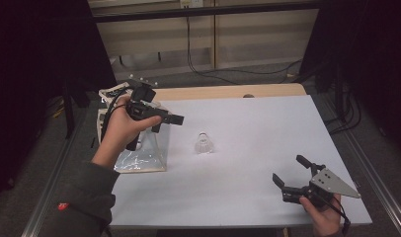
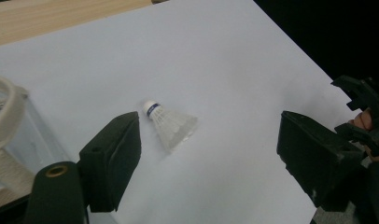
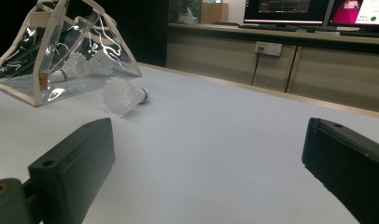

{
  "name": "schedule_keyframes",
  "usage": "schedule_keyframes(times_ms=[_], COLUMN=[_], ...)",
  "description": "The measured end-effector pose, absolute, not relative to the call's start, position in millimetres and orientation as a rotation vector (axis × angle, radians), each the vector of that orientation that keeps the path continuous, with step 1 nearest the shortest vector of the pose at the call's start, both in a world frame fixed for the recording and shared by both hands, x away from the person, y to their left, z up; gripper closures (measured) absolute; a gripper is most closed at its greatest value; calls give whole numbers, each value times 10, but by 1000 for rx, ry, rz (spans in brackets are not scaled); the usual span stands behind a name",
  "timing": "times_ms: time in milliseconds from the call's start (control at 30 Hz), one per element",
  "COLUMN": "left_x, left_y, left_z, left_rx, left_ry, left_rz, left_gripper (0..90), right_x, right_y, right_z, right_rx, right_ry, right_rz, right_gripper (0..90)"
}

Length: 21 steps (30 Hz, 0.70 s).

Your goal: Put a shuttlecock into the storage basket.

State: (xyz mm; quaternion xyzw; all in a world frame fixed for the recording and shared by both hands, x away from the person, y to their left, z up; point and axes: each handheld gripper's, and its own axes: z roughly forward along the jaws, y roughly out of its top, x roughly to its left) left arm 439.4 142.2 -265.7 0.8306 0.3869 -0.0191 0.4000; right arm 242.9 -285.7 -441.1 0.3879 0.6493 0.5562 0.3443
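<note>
We see the white feathered shuttlecock (image 1: 203, 143) lying on its side on the white worktop (image 1: 248, 148), just right of the clear plastic bag with cream trim (image 1: 139, 158). Our left hand-held gripper (image 1: 166, 121) hovers over the bag, spread and empty. Our right hand-held gripper (image 1: 291, 174) rests near right, spread, empty.

Glossy clear plastic bag (image 3: 61, 51), matt white tabletop (image 1: 248, 148)

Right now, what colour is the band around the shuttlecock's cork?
Dark blue, on the white cork of the shuttlecock; the left gripper view shows it best.
</note>
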Motion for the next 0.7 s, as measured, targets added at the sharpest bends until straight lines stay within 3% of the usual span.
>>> schedule_keyframes(times_ms=[700], left_x=[4303], left_y=[1201], left_z=[-2951], left_rx=[2115], left_ry=[906], left_rz=[-60], left_gripper=[94], right_x=[2416], right_y=[-2861], right_z=[-4409], right_rx=[1008], right_ry=[1683], right_rz=[1435], right_gripper=[24])
